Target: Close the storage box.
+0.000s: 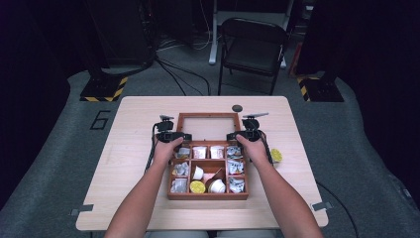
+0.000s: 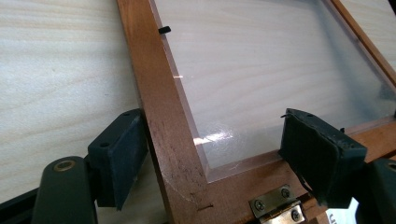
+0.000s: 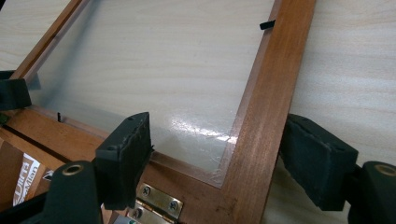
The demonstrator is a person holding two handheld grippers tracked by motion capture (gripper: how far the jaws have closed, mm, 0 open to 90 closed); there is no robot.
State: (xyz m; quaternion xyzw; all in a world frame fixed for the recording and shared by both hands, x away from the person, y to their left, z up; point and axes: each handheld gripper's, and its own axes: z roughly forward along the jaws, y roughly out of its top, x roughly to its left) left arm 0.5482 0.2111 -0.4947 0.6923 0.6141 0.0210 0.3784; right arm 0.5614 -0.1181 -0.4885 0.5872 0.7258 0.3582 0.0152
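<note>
While the wooden box is sitting mid-table with its glazed lid lying flat open behind it, the left gripper and right gripper are each straddling a lid rail near a brass hinge, jaws spread, not pinching. Both should be withdrawing evenly, avoiding the pane. The pale table is standing on grey carpet; a folding chair is waiting beyond.

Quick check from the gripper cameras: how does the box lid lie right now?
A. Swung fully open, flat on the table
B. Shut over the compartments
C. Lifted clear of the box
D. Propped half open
A: the lid lies flat behind the box, the table's wood grain showing through its clear pane.
</note>
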